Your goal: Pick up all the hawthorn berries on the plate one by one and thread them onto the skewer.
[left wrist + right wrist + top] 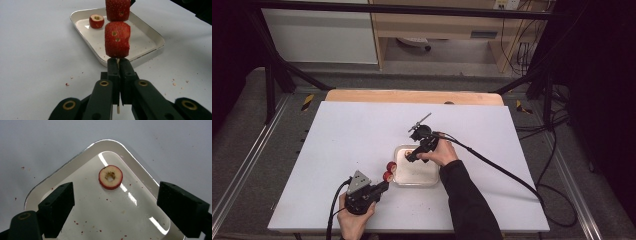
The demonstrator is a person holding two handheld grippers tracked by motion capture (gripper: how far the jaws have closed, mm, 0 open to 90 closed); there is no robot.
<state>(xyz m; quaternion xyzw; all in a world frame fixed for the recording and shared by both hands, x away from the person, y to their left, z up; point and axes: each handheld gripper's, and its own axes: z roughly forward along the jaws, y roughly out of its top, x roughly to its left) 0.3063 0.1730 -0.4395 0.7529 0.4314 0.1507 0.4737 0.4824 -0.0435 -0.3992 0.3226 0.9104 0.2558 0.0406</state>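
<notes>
jaws of the right gripper [115, 205] stand apart above the white tray [75, 157], the fruit slice [110, 177] lying flat just ahead, centre frame, while the left gripper [117, 72] clamps the skewer [117, 109].

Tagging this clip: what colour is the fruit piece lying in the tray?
Red skin, pale cored centre: the fruit piece shows best in the right gripper view.

White worktop [352, 150], red crumbs scattered on it. Pale wooden board edge [412, 96] at its far side. Black metal frame bar [402, 9] overhead. Wooden cabinet [437, 25] behind; cables [557, 130] trailing on grey floor.
</notes>
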